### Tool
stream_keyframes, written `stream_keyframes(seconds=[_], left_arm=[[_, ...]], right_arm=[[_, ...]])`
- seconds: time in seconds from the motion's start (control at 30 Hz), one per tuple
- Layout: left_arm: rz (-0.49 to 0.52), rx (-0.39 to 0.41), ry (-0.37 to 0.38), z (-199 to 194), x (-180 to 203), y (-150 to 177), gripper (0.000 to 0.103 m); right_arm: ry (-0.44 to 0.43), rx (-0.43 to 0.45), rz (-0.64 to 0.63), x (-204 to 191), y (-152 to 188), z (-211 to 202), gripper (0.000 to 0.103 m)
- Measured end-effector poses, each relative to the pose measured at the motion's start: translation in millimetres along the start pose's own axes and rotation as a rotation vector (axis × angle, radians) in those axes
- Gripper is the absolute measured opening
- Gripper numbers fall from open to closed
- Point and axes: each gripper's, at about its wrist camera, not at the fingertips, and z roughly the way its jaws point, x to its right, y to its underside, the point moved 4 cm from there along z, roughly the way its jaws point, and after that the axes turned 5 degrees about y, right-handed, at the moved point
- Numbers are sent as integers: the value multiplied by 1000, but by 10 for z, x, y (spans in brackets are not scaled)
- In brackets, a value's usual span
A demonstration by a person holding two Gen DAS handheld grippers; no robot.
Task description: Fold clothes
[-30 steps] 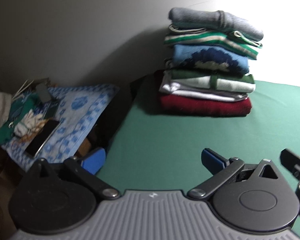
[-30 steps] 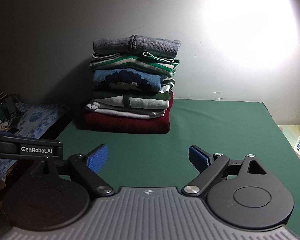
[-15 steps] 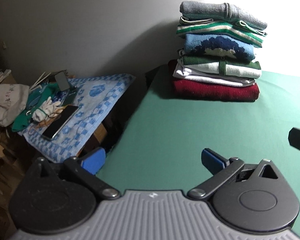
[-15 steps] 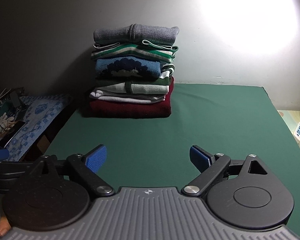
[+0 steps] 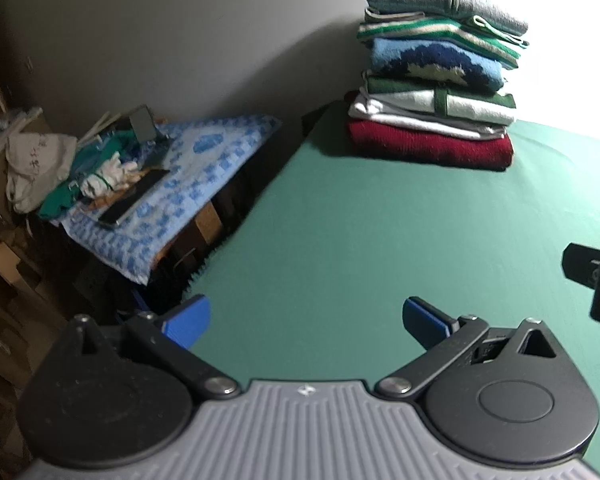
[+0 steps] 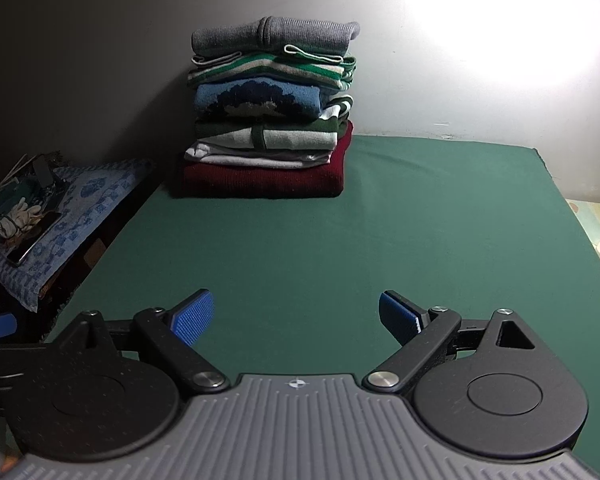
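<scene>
We hold left gripper [image 5: 306,320] & right gripper [image 6: 296,314] w/ jaws apart, empty, above the bare green table [image 6: 420,232], since the folded stack [image 6: 270,112] sits at the far edge by the wall, prob. leaving room for the next garment.
</scene>
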Motion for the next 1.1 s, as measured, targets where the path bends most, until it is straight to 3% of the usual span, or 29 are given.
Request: stream_keyframes(seconds=[0.6,0.8,1.1], left_arm=[[89,45,126,192,-167,-269,103],[111,49,173,182,-194,-248,103],[100,16,182,216,-144,-161,103]], right_arm=[[126,13,113,-147,3,67,92],[166,10,134,-188,106,84,92],[167,6,131,-192,130,127,91]])
